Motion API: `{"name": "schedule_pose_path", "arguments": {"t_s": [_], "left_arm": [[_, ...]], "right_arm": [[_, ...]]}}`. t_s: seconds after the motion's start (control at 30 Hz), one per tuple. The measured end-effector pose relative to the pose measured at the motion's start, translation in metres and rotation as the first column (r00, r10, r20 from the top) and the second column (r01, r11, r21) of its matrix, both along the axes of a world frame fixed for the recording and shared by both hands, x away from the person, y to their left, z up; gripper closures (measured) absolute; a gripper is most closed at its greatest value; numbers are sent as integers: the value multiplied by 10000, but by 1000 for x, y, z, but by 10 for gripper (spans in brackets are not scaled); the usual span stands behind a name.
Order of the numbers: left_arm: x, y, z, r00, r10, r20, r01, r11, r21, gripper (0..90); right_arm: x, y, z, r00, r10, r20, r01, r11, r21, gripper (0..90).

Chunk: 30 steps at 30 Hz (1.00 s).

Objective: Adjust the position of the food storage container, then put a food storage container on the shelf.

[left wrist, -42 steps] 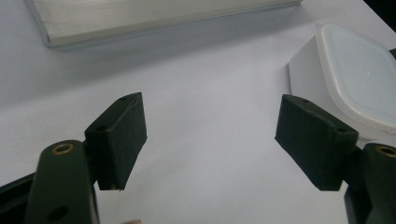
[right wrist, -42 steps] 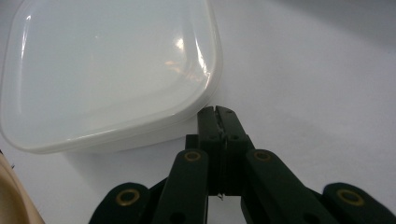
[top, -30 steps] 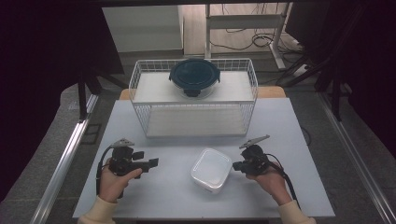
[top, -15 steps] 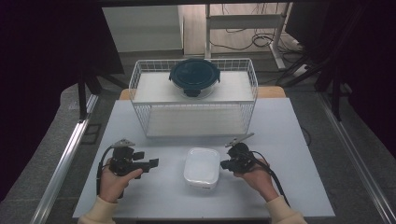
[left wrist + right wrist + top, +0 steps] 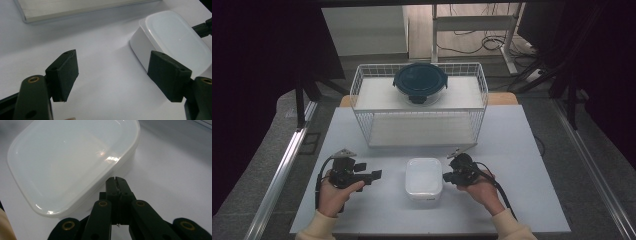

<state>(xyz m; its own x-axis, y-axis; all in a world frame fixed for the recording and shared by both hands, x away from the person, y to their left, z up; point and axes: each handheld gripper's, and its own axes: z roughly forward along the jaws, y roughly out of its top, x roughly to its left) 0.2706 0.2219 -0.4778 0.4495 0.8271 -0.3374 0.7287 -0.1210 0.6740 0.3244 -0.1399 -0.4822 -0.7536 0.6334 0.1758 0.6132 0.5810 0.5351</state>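
Both hand-held grippers are black: the left gripper [image 5: 374, 175] and the right gripper [image 5: 446, 176] each carry a small grey three-cornered plate on top and trail a black cable. Their jaws are blocky black pads on dark arms pinned with brass-coloured rivets. The person wears cream-coloured sleeves [image 5: 507, 227].

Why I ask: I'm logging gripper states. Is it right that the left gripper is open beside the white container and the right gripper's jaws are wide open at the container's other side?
Not quite. The right gripper has its jaws shut together, as the right gripper view shows, tips at the white container. The left gripper is open beside it.
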Motion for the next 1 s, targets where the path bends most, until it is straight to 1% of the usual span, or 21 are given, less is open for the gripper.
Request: {"name": "schedule_pose_path", "arguments": {"t_s": [0.1, 0.2, 0.27, 0.43, 0.47, 0.5, 0.57, 0.6, 0.63, 0.67, 0.77, 0.83, 1.0], "left_arm": [[0, 1, 1, 10000, 17, 54, -17, 10000, -15, 244], [-2, 1, 2, 10000, 48, 85, -48, 10000, -57, 244], [-3, 1, 4, 9999, 68, 137, -67, 9999, -102, 244], [-6, 1, 9, 9996, 127, 266, -122, 9997, -201, 243], [-6, 1, 9, 9995, 125, 301, -119, 9997, -195, 244], [-6, 0, 10, 9994, 108, 328, -102, 9998, -190, 244], [-6, 0, 10, 9994, 97, 338, -91, 9998, -197, 243], [-6, 0, 10, 9994, 93, 339, -86, 9998, -197, 243], [-6, 0, 10, 9994, 96, 339, -89, 9998, -200, 243], [-6, 0, 10, 9994, 104, 339, -97, 9997, -206, 243], [-6, 0, 10, 9994, 105, 329, -98, 9997, -229, 242], [-7, 0, 10, 9994, 97, 333, -88, 9996, -270, 242], [-7, -2, 12, 9994, 33, 340, -18, 9990, -439, 238]], "right_arm": [[-1, -3, 2, 10000, 3, 21, -3, 10000, 86, 897], [-2, -10, 8, 9998, -130, 175, 125, 9996, 255, 897], [-3, -18, 15, 9989, -287, 369, 268, 9984, 504, 897], [-10, -35, 27, 9961, -674, 578, 611, 9926, 1049, 893], [-10, -38, 28, 9954, -703, 655, 624, 9913, 1161, 874], [-11, -41, 30, 9948, -735, 703, 639, 9894, 1307, 821], [-13, -45, 31, 9929, -902, 773, 766, 9836, 1632, 639], [-13, -46, 32, 9925, -974, 746, 834, 9816, 1718, 573], [-14, -48, 32, 9914, -1107, 700, 959, 9774, 1883, 516], [-14, -49, 32, 9897, -1251, 702, 1092, 9743, 1972, 479], [-14, -52, 31, 9862, -1536, 623, 1370, 9667, 2160, 413], [-14, -53, 31, 9854, -1627, 511, 1469, 9620, 2302, 389], [-15, -53, 32, 9834, -1753, 468, 1580, 9542, 2540, 355]]}}
